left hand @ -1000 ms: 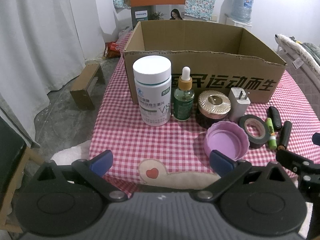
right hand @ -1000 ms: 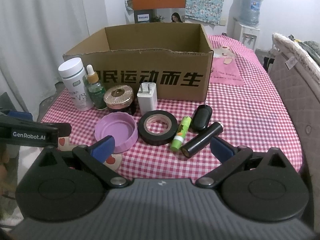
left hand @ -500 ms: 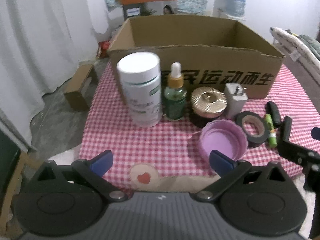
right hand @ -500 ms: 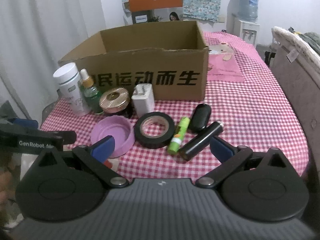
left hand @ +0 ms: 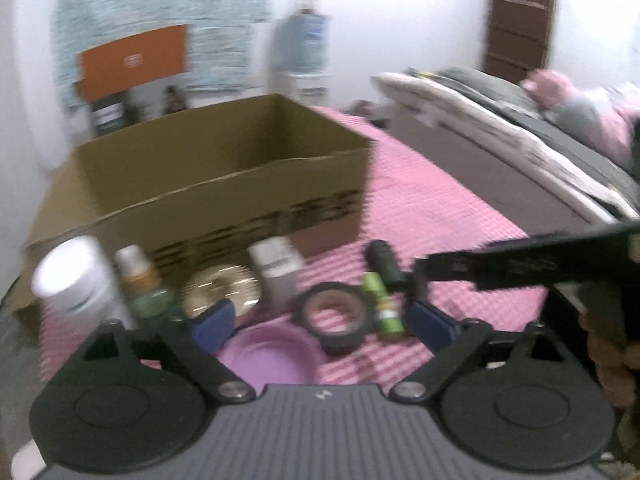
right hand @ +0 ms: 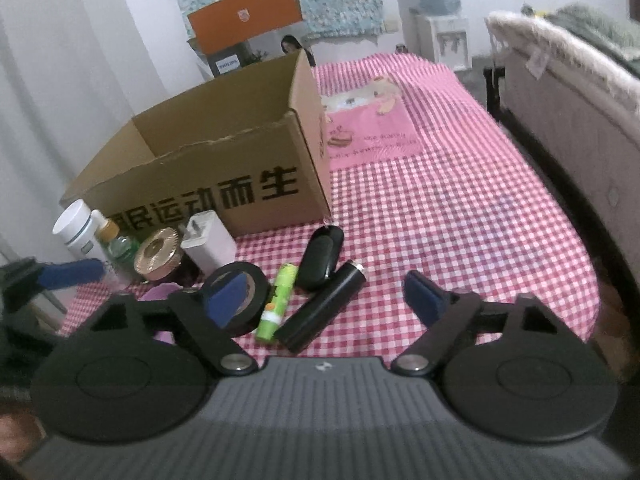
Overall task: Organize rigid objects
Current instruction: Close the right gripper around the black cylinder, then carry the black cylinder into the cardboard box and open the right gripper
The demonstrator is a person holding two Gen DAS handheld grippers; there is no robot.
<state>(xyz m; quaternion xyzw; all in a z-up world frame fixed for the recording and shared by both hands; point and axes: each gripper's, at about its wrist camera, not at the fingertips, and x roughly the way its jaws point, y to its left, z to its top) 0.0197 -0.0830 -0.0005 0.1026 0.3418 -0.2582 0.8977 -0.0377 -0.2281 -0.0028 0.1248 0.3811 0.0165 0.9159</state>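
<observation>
Left tongs (left hand: 320, 324): jaws apart, just been narrowing, gripping nothing; I see the black roll of tape (left hand: 335, 319) and shallow purple plastic lid (left hand: 272, 354) lying between my tips.
Right tongs (right hand: 324, 298): parted, closing lately, empty; slim green tube (right hand: 276, 302) and black cylinder (right hand: 322, 306) lie between them.
Open brown cardboard box (right hand: 208, 168): beyond, left of my right tongs.

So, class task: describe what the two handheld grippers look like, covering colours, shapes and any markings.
Left gripper and right gripper match: a ribbed grey body bearing a small white logo, two round black discs, black linkage arms with silver pivot screws, and blue pads on the jaws. No cables show.
</observation>
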